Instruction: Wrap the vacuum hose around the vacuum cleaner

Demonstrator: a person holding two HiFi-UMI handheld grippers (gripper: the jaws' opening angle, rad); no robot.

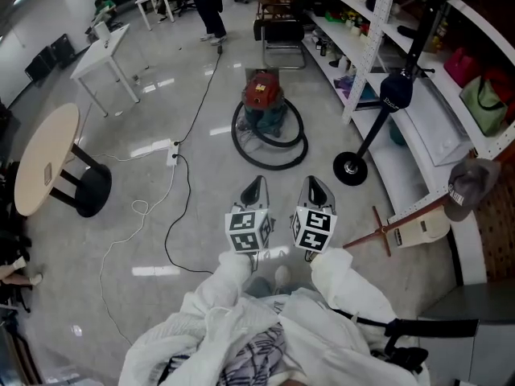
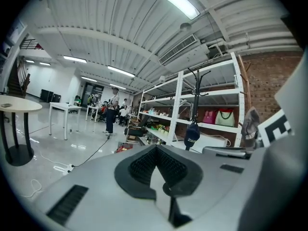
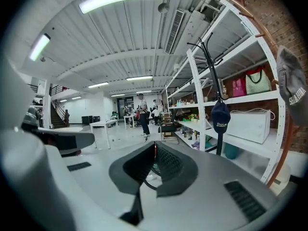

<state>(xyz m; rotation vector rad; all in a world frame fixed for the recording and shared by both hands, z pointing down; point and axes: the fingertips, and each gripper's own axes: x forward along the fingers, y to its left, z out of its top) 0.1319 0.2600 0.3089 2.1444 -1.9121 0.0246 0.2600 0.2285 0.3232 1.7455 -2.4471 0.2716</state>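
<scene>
The vacuum cleaner (image 1: 261, 95), with a red top and a teal body, stands on the floor some way ahead of me. Its black hose (image 1: 272, 161) lies in loose loops on the floor around it. My left gripper (image 1: 254, 185) and right gripper (image 1: 315, 183) are held side by side in front of me, pointing toward the vacuum and well short of it. Both have their jaws shut with nothing between them. In the left gripper view the red top (image 2: 123, 148) peeks out left of the shut left gripper (image 2: 155, 147). In the right gripper view the right gripper (image 3: 155, 145) is shut.
A coat stand (image 1: 366, 139) with a navy cap stands right of the vacuum, beside white shelving (image 1: 372, 30). A power cord (image 1: 179, 215) and power strip (image 1: 172, 153) trail over the floor at left. A round table (image 1: 47, 159), white desks (image 1: 100, 55), a chair (image 1: 282, 32) and a person (image 1: 209, 6) are further off.
</scene>
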